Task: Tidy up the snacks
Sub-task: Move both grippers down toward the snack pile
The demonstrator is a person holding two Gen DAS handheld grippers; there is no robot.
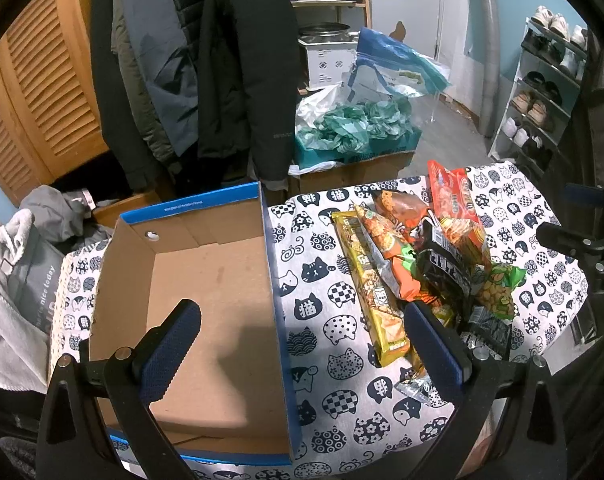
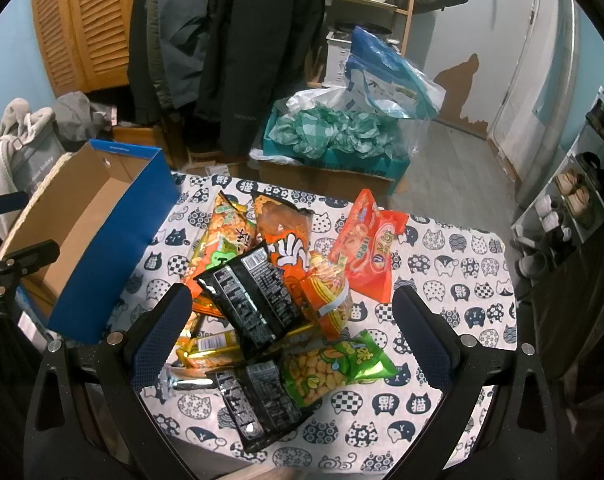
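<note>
None of the snacks are in the box (image 1: pixel 206 280) yet. The box sits on the left side of the table (image 1: pixel 322 360), which has a cloth with cat faces on it, and the part of its floor we can see is bare brown card. So the job looks like it is only just starting, and every bag is left to move.

All the snacks lie in one messy pile (image 2: pixel 286 292) to the right of the box, close beside it. On top is a black bag (image 2: pixel 246 300). Near it are an orange bag (image 2: pixel 286 236), a red bag (image 2: pixel 366 248) and a green bag of nuts (image 2: pixel 334 368). A long yellow packet (image 1: pixel 378 300) lies at the edge of the pile closest to the box.

The left gripper (image 1: pixel 298 344) is spread wide and holds nothing. It hangs over the blue right wall of the box, with one finger above the box and the other by the pile.

The right gripper (image 2: pixel 290 332) is spread wide too, with nothing in it. It hangs above the pile, and the black bag shows between its two fingers. It is hard to tell if the fingers touch any bag, but they look a bit above them.
</note>
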